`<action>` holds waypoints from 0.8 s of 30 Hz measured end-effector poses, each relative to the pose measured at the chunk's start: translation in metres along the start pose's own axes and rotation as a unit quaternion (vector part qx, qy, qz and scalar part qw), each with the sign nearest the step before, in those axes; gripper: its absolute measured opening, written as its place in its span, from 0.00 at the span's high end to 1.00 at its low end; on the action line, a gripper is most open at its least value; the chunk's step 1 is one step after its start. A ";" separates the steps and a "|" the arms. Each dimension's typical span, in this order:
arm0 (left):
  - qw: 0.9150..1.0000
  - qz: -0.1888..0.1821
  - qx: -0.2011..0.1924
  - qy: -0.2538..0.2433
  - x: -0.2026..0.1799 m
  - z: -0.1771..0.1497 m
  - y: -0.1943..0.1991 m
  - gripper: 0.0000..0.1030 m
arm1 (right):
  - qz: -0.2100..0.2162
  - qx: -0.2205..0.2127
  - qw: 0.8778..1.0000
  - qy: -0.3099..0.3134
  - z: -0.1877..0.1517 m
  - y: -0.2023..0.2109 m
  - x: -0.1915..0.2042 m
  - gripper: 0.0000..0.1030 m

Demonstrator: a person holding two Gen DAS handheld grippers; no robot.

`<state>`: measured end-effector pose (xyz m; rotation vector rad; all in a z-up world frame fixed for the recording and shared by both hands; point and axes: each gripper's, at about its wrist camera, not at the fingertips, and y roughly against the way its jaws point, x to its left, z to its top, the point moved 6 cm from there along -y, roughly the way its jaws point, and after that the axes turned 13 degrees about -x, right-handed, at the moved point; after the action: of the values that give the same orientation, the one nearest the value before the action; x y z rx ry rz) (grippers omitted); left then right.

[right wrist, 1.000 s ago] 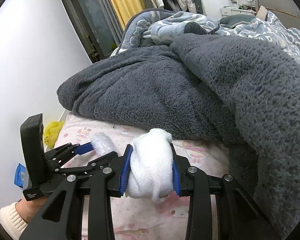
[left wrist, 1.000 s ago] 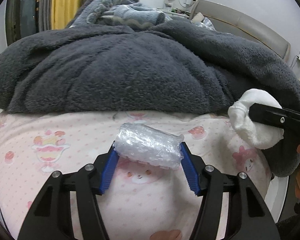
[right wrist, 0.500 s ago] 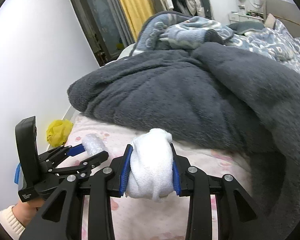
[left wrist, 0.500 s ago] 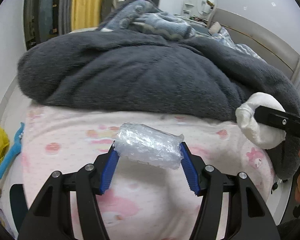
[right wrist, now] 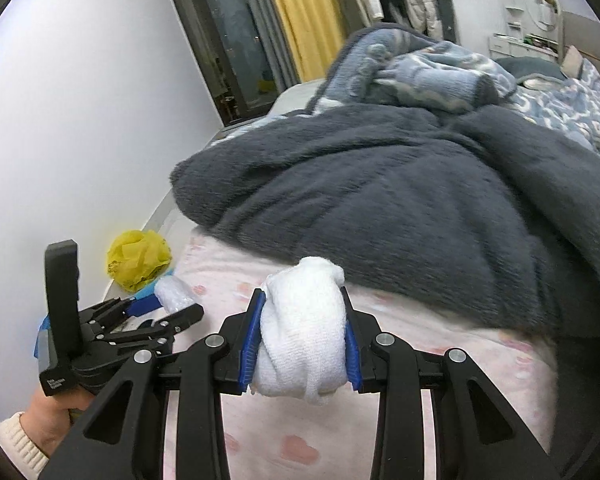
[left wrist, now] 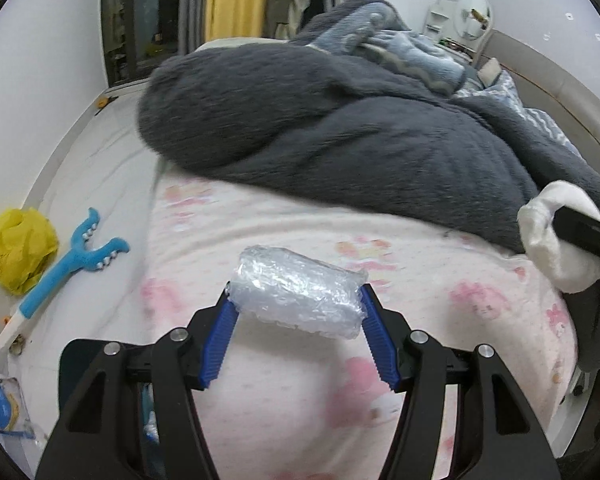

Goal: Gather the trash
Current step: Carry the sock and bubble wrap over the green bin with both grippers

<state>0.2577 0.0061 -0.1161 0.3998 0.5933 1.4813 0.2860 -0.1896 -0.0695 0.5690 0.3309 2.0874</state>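
I had both grippers above the bed, whose pink sheet printed with cartoon characters and sweets [left wrist: 260, 220] filled the lower part of each view. My left gripper [left wrist: 298, 314] was pinching a crumpled roll of clear bubble wrap [left wrist: 300, 290] between its blue pads, the roll lying crosswise and clear of the sheet. My right gripper [right wrist: 302, 330] was clamped on a rolled white terry cloth wad [right wrist: 304, 336], which bulged above and below the pads. Behind them a thick dark grey fleece blanket [right wrist: 400, 200] lay heaped across the bed, with a blue and white patterned blanket [right wrist: 420, 68] bunched on top of it further back. To the left of the bed, on the pale floor [left wrist: 100, 168] beside a white wall [right wrist: 80, 100], I could see a crumpled yellow plastic bag [left wrist: 20, 248] and next to it a light blue forked plastic massage tool with a white handle [left wrist: 66, 268]. At the back of the room stood a dark-framed glass door [right wrist: 228, 40] with a yellow curtain [right wrist: 300, 12] beside it, clothes hanging further right, and a round mirror over a small white dresser [right wrist: 540, 4]. A padded beige headboard [left wrist: 540, 80] ran along the right side.
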 end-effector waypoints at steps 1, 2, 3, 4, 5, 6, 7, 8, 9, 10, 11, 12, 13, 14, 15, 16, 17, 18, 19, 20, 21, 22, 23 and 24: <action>1.000 0.004 0.002 0.002 0.006 -0.001 0.002 0.39 | 0.004 0.000 1.000 0.002 0.001 -0.003 0.006 0.65; 1.000 0.006 0.003 0.003 0.012 -0.002 0.004 0.39 | 0.009 -0.001 1.000 0.004 0.002 -0.006 0.013 0.65; 1.000 0.009 0.005 0.005 0.016 -0.002 0.004 0.39 | 0.012 -0.001 1.000 0.006 0.003 -0.008 0.018 0.65; 1.000 0.011 0.007 0.006 0.022 -0.003 0.006 0.39 | 0.015 0.000 1.000 0.008 0.004 -0.011 0.024 0.65; 1.000 0.014 0.008 0.008 0.027 -0.004 0.007 0.39 | 0.018 0.000 1.000 0.010 0.004 -0.014 0.030 0.65; 1.000 0.016 0.009 0.009 0.031 -0.004 0.008 0.39 | 0.021 0.002 1.000 0.012 0.004 -0.017 0.036 0.65; 1.000 0.018 0.009 0.010 0.038 -0.005 0.010 0.39 | 0.023 0.002 1.000 0.013 0.004 -0.019 0.040 0.65; 1.000 0.019 0.010 0.012 0.042 -0.006 0.012 0.39 | 0.026 0.003 1.000 0.015 0.004 -0.022 0.046 0.65; 1.000 0.020 0.011 0.014 0.047 -0.007 0.012 0.39 | 0.029 0.004 0.999 0.017 0.004 -0.025 0.051 0.65; 1.000 0.021 0.014 0.017 0.053 -0.009 0.014 0.39 | 0.031 0.005 0.999 0.018 0.004 -0.027 0.056 0.65; 0.999 0.022 0.017 0.018 0.058 -0.011 0.014 0.39 | 0.034 0.006 0.999 0.020 0.003 -0.031 0.062 0.65; 0.999 0.025 0.019 0.019 0.062 -0.013 0.015 0.39 | 0.037 0.008 0.999 0.022 0.003 -0.034 0.067 0.65; 0.999 0.029 0.022 0.017 0.067 -0.015 0.016 0.39 | 0.039 0.009 0.999 0.024 0.003 -0.037 0.073 0.65; 0.999 0.032 0.025 0.017 0.071 -0.016 0.016 0.39 | 0.042 0.010 0.999 0.025 0.003 -0.039 0.077 0.65; 0.999 0.033 0.028 0.018 0.075 -0.018 0.017 0.39 | 0.045 0.010 0.999 0.026 0.003 -0.041 0.082 0.65; 0.999 0.035 0.031 0.019 0.080 -0.020 0.017 0.39 | 0.049 0.011 0.998 0.029 0.003 -0.044 0.089 0.65; 0.999 0.036 0.034 0.020 0.083 -0.021 0.017 0.39 | 0.052 0.013 0.998 0.031 0.002 -0.046 0.094 0.65; 0.998 0.036 0.037 0.021 0.086 -0.023 0.017 0.39 | 0.056 0.014 0.998 0.033 0.002 -0.048 0.100 0.65; 0.998 0.038 0.040 0.022 0.091 -0.025 0.018 0.39 | 0.059 0.016 0.998 0.036 0.001 -0.051 0.106 0.65; 0.998 0.041 0.043 0.022 0.095 -0.028 0.018 0.39 | 0.063 0.019 0.997 0.039 0.000 -0.055 0.113 0.65; 0.998 0.044 0.046 0.023 0.101 -0.030 0.019 0.39 | 0.066 0.021 0.997 0.041 -0.001 -0.057 0.118 0.65; 0.997 0.047 0.048 0.026 0.106 -0.032 0.020 0.39 | 0.070 0.023 0.996 0.043 -0.002 -0.060 0.124 0.65; 0.997 0.051 0.051 0.029 0.112 -0.034 0.020 0.39 | 0.075 0.024 0.996 0.046 -0.003 -0.063 0.131 0.65; 0.997 0.053 0.054 0.033 0.118 -0.037 0.021 0.39 | 0.078 0.026 0.995 0.049 -0.005 -0.065 0.138 0.65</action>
<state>0.2177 0.1208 -0.1476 0.4733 0.7156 1.5739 0.2651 -0.0387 -0.0649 0.5389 0.4103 2.2690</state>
